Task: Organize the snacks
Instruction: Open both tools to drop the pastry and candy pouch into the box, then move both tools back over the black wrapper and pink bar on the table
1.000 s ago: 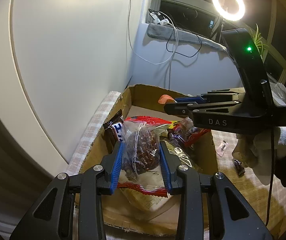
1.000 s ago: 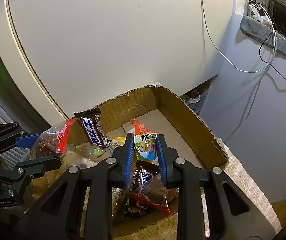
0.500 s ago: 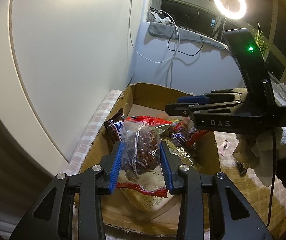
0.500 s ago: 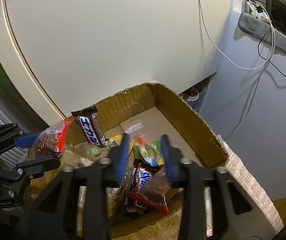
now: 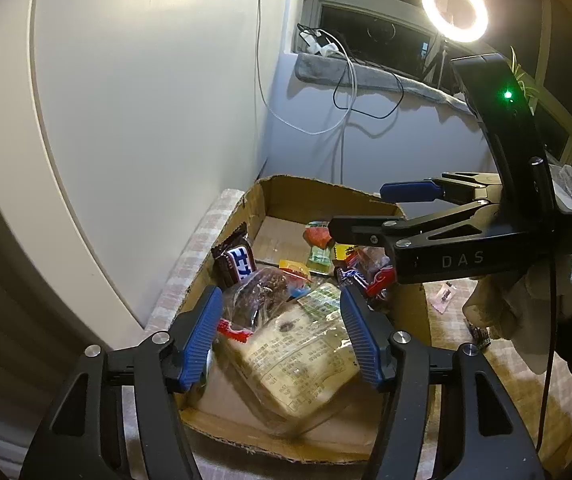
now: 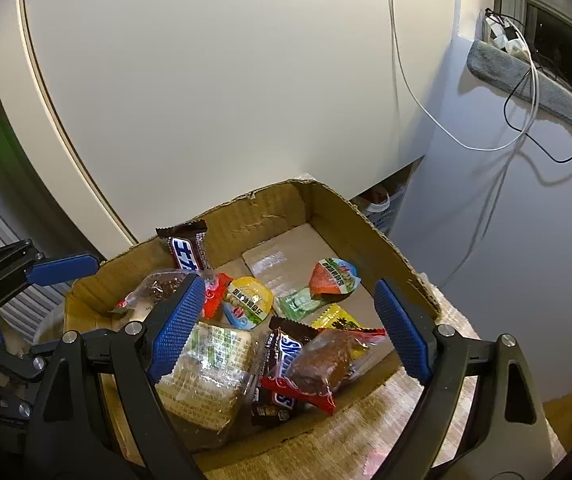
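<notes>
A cardboard box (image 5: 318,190) (image 6: 326,204) holds several snacks. My left gripper (image 5: 282,332) is open and empty above its near end, over a clear bag of brown nuts (image 5: 260,292) and a wrapped bread pack (image 5: 298,360). My right gripper (image 6: 286,328) is open and empty over the box; it shows in the left wrist view (image 5: 366,212). Under it lie a small red-and-green packet (image 6: 334,276), a yellow jelly cup (image 6: 248,296), a Snickers bar (image 6: 282,360) and a brown cake (image 6: 322,364). A blue chocolate bar (image 6: 186,248) leans on the box wall.
The box stands on a checked cloth (image 5: 202,240) against a white wall (image 5: 146,100). A small wrapper (image 5: 444,298) lies on the cloth right of the box. A ring light (image 5: 454,8) and cables (image 5: 346,92) hang by the window sill.
Both grippers opened. The left let the nut bag drop into the box. The right let the red-and-green packet fall to the box floor.
</notes>
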